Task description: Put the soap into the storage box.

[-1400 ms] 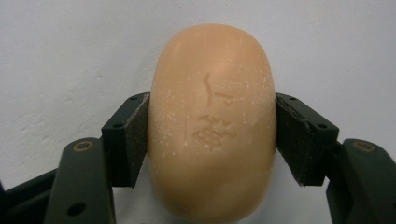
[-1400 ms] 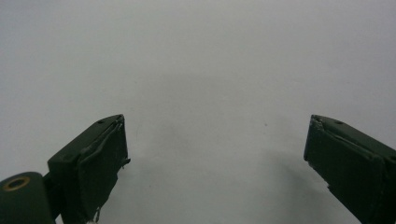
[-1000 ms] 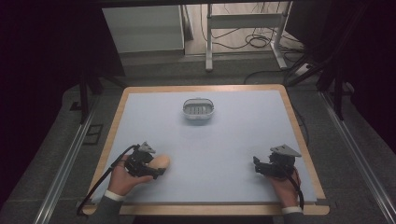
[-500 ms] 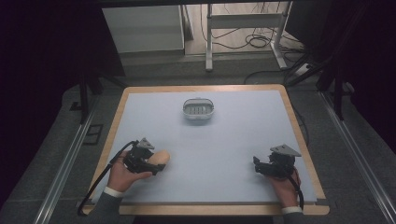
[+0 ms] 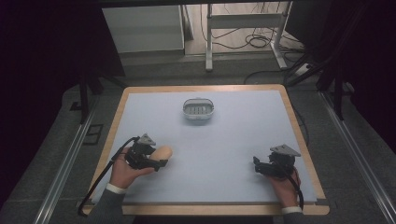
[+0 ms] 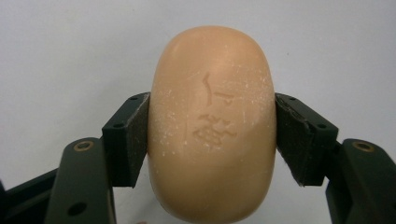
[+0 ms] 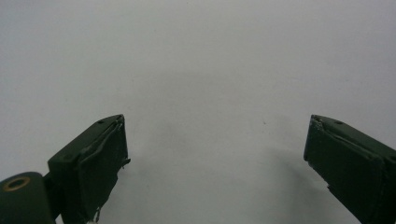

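While the left gripper (image 6: pixel 211 135) clamps the oval tan soap bar (image 6: pixel 212 126) well short of the small oval grey ridged soap dish (image 5: pixel 198 110), the right gripper (image 7: pixel 215 154) stands wide, holding nothing.

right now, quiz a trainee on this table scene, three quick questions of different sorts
1. True or false: the left gripper is shut on the soap bar.
2. Which best describes the right gripper? A. shut on a sponge B. open with nothing between its pads C. shut on the soap dish
3. Fill in: beyond both hands, toward the table's far edge, sits the white soap ____.

Key: 1. true; 2. B; 3. dish
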Motion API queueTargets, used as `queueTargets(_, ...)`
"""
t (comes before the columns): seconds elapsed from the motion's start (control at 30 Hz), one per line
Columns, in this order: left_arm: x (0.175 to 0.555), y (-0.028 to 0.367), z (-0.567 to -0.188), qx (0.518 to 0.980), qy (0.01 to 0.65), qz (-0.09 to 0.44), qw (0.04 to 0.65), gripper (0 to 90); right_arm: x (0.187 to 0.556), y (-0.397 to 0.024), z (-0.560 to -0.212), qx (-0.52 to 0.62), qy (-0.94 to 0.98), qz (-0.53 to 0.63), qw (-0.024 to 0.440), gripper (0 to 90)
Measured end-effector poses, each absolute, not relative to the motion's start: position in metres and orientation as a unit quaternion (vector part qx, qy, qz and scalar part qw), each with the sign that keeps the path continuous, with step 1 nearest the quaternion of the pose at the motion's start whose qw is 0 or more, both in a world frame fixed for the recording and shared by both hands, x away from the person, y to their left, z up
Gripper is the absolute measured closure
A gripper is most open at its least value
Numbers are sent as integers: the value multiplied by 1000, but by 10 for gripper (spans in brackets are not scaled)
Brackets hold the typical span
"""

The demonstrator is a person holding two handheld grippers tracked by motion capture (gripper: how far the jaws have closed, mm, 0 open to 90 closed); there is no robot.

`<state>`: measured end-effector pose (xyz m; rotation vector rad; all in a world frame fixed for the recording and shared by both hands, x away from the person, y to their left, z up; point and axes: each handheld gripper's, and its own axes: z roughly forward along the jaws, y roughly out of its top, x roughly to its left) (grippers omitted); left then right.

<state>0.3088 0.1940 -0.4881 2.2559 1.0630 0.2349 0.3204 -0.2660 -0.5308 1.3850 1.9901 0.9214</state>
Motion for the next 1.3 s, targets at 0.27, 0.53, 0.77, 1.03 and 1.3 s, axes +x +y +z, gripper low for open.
queueTargets(0.27,313,193,-486,856,402,95,310,322,320,-266,-531,515,739,341,270,62)
queueTargets(0.53,315,192,-485,854,401,98,317,322,321,-266,-531,513,740,340,271,62)
queueTargets(0.77,321,189,-485,854,402,99,317,322,321,-266,-531,513,740,340,270,62)
queueTargets(1.03,324,189,-485,853,404,97,315,323,321,-266,-531,512,742,339,270,64)
queueTargets(1.3,330,184,-483,856,399,103,312,322,321,-266,-531,512,742,338,270,64)
